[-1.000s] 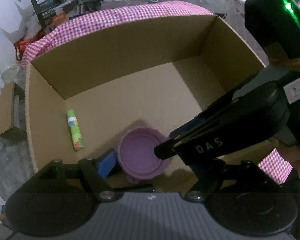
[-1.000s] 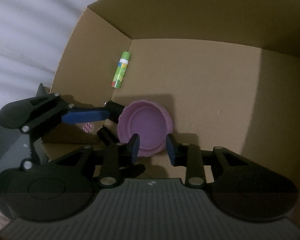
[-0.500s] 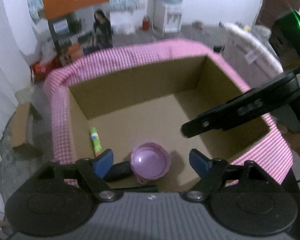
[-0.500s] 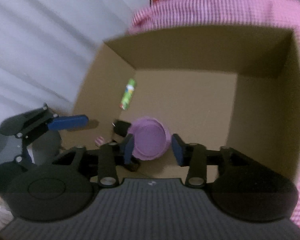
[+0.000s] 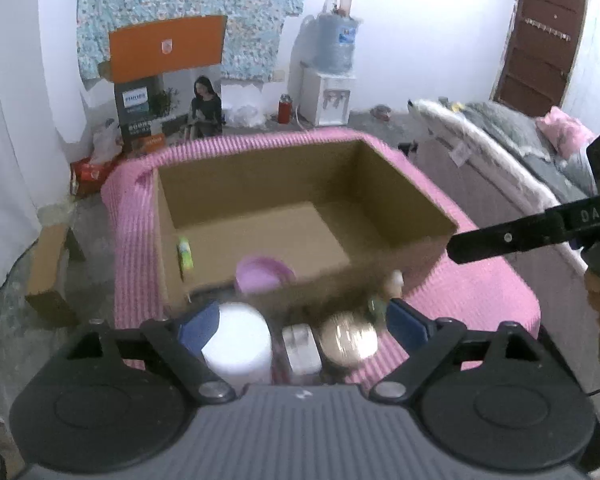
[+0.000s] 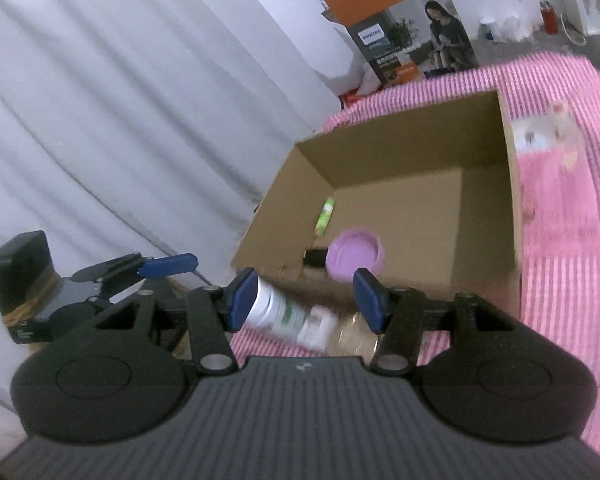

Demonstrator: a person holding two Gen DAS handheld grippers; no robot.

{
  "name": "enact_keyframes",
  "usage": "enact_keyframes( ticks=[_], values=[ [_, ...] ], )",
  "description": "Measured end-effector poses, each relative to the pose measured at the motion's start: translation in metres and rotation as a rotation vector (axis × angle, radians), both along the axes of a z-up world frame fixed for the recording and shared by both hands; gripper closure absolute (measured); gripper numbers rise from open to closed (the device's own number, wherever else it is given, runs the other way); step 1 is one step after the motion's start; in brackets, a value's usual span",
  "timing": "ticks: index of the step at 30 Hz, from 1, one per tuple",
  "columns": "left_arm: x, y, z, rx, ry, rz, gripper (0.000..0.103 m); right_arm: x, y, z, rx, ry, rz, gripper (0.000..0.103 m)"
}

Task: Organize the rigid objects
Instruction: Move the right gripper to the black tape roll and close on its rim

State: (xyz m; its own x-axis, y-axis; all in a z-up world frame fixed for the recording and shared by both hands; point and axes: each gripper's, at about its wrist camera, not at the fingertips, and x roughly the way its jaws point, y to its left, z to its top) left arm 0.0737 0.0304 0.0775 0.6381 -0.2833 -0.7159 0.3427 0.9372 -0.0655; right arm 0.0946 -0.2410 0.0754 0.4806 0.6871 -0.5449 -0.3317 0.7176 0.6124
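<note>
The left gripper (image 5: 300,322) is hovering outside the near wall of the cardboard box (image 5: 404,184), and its jaws are spreading wide with nothing pressed between the blue pads (image 5: 406,322). The right gripper (image 6: 306,300) is hanging above the same near wall; its jaws are opening too, standing partly apart and gripping nothing.

The cardboard box is sitting on a pink checked cloth (image 5: 488,280), open at the top. Inside it, a purple round lid or dish (image 6: 354,254) is lying on the floor close to the near wall, with a small black object (image 6: 314,258) just beside it. A green tube (image 6: 325,216) is lying along the box's left wall, apart from the purple piece.

On the cloth in front of the box, framed between both sets of jaws but not touched by them, several items are waiting: a white bottle with a green label (image 6: 286,314) lying on its side, a silver-topped jar (image 5: 302,346) next to it, and a gold lid (image 5: 348,340). These are blurred, so their exact kind is hard to tell. Beyond the box's right wall, in the right wrist view, a pale smeared item (image 6: 548,132) is resting on the cloth.

In the room behind, a printed appliance carton (image 5: 168,112) and a water dispenser (image 5: 328,84) are standing.
</note>
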Motion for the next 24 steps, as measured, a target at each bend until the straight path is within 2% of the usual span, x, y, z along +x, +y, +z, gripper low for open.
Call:
enact_keyframes(
  ticks=[6,13,21,24],
  values=[
    [-0.016,-0.015,-0.050,0.064,0.075,0.008,0.012,-0.020,0.013,-0.061,0.026,0.125,-0.010,0.050],
    [-0.016,-0.039,-0.100,0.217,0.122,-0.014,0.015,-0.015,0.052,-0.106,-0.069,0.194,0.041,0.054],
    [-0.010,-0.045,-0.124,0.206,0.176,-0.042,0.023,0.003,0.082,-0.127,-0.142,0.213,0.103,0.066],
    [-0.012,-0.050,-0.128,0.204,0.184,-0.061,0.032,0.006,0.088,-0.129,-0.144,0.209,0.115,0.070]
  ],
)
